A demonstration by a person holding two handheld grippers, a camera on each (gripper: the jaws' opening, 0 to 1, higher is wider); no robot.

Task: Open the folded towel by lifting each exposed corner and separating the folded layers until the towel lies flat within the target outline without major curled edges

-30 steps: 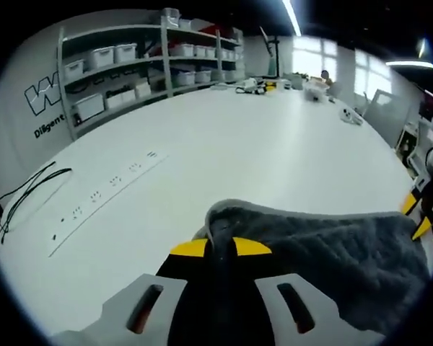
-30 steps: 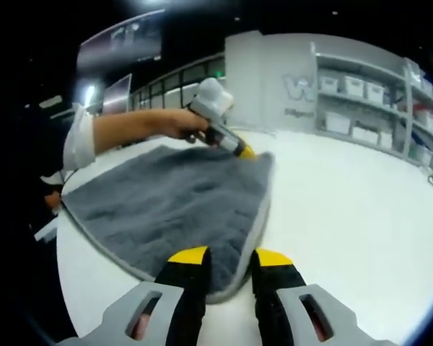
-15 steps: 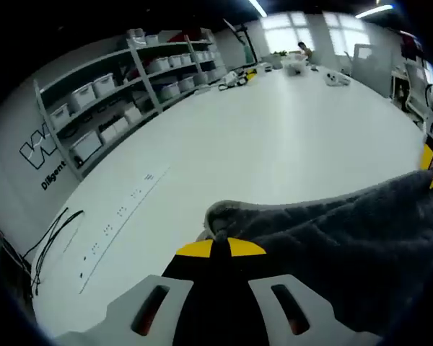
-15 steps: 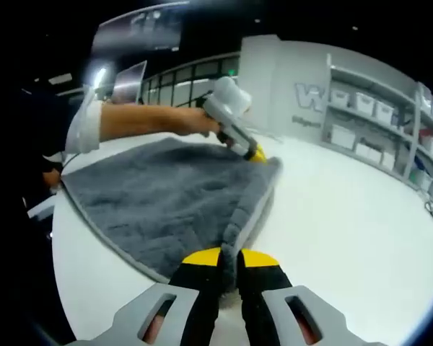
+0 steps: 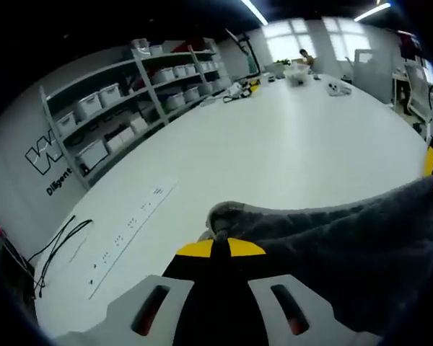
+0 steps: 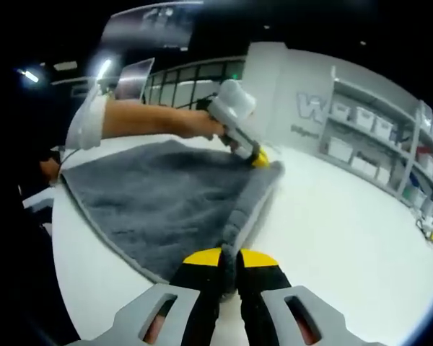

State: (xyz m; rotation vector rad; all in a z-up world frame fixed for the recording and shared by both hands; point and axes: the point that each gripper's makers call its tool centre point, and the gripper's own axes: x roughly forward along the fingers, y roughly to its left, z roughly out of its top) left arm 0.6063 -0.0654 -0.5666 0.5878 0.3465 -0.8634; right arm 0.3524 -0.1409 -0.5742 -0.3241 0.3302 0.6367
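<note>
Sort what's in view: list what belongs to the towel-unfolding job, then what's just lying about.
Job:
grey towel, spread on the white table
right gripper, shut on a towel corner
left gripper, shut on another corner; also seen in the right gripper view

Lying about:
shelves with white bins
black cables at the table edge
clutter at the table's far end

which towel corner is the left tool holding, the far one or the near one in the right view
The far corner, where the left tool in the person's hand pinches it; the right tool grips the near corner.
</note>
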